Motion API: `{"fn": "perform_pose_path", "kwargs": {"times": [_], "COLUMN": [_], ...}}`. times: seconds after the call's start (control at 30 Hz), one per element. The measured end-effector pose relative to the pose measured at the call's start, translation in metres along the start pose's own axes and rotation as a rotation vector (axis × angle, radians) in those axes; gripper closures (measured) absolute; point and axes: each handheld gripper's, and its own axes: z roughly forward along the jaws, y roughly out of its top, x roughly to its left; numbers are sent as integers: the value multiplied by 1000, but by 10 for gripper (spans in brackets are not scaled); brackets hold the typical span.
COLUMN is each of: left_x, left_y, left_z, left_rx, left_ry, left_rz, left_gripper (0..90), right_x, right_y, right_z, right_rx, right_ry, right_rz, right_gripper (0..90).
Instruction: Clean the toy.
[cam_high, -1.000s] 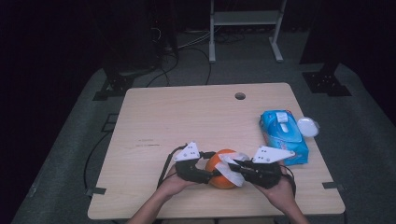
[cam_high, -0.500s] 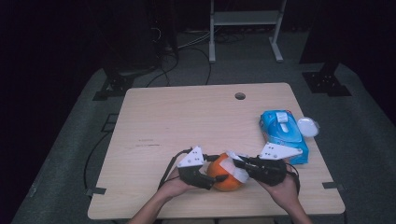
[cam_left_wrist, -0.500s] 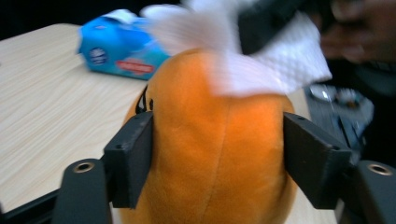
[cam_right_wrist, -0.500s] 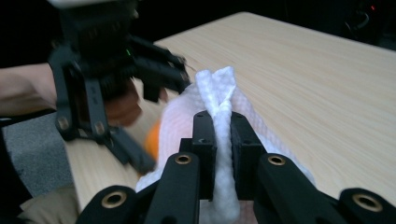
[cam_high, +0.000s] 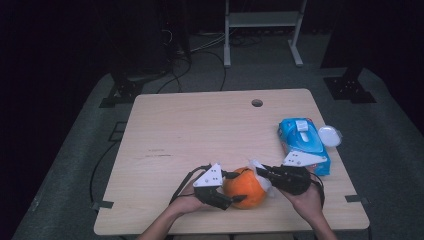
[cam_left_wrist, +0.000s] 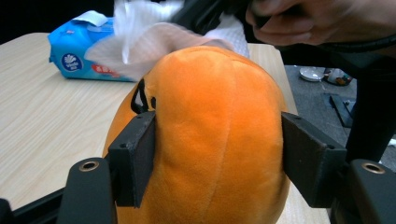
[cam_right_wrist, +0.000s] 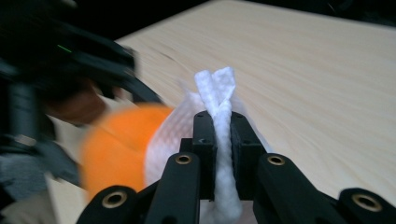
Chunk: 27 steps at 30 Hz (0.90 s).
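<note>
Table (cam_high: 200, 130): light wood, round hole (cam_high: 257, 103) near the far edge. All the action sits at the near edge, slightly right of centre.

Blue wipes pack (cam_high: 302, 142) lies flat on the right side of the table, white flap on top, long side running away from the person. Also seen in the left gripper view (cam_left_wrist: 84, 51), behind the toy. A small round white lid (cam_high: 330, 135) sits just beside its far right corner, at the table edge.

Orange plush toy (cam_high: 244, 188): rounded, soft, with a small black loop on its side (cam_left_wrist: 139, 95). It is at the near edge, between the two grippers. In the right gripper view it's a blurred orange shape (cam_right_wrist: 119, 144) behind the wipe.

Left gripper (cam_high: 235, 187) comes in from the toy's left. Jaws are partway apart and clamped on the toy, one pad (cam_left_wrist: 135, 156) pressed into each flank, plush bulging between them. Jaws have just been closing a bit, toy between them.

Right gripper (cam_high: 261, 172) comes in from the right, tips at the toy's upper right. Jaws are pressed nearly together, pinching a bunched white wipe (cam_right_wrist: 219, 107). The wipe's twisted end sticks out past the tips; the rest drapes over the top of the toy (cam_left_wrist: 154, 44).

Hands: the left hand (cam_high: 187, 202) and the right hand (cam_high: 306, 200) come in from the bottom edge.
</note>
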Motion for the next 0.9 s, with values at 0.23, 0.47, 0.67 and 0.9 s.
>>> {"fn": "perform_pose_path", "kwargs": {"times": [0.23,0.47,0.67,0.9], "left_x": [6,11,15,18], "left_y": [-2,-4,-6,-8], "left_z": [-5,-6,-10,-10], "left_rx": [-4,-15,-19,-30], "left_ry": [21,33,50,46], "left_rz": [-41,-73,-97,-120], "left_gripper": [316,306,303,294], "right_x": [-5,-16,-6,-13], "right_y": [-3,-8,-1,-6], "right_z": [5,3,1,3], "right_rx": [30,49,27,74], "right_ry": [-8,-5,37,-7], "right_rz": [10,70,45,68], "right_gripper": [821,821,821,821]}}
